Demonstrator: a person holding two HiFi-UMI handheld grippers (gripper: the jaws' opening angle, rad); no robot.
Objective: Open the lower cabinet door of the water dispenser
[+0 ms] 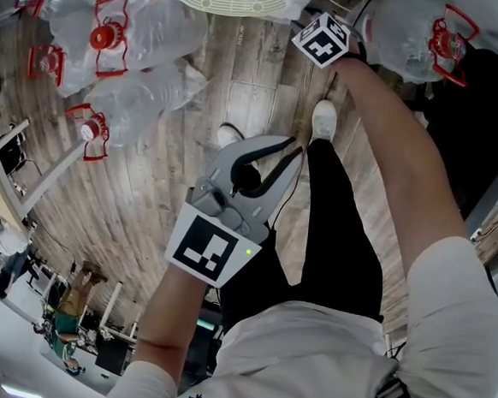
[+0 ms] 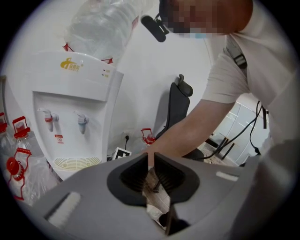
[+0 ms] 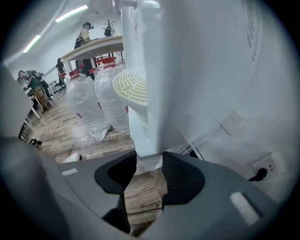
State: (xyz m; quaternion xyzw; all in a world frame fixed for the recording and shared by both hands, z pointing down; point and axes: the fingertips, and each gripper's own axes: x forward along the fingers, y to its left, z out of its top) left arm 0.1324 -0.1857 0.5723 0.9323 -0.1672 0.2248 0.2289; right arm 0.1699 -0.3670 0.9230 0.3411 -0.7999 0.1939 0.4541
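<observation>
Bright indoor light, ceiling strips (image 3: 71, 12); fisheye edges, close-range blur.

I seem to be working in a shared office or lab workroom: wood-plank floor (image 1: 155, 191), a long table (image 3: 96, 46) with people (image 3: 86, 32) standing by it, and ceiling strip lights (image 3: 70, 13). A white water dispenser (image 2: 77, 108), heaped clear water jugs (image 1: 150, 40) and a black office chair (image 2: 176, 108) fit that.

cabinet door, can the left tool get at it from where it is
Probably not yet: the left tool hangs back by the person's legs, apart from the dispenser, with the right arm across its path.
</observation>
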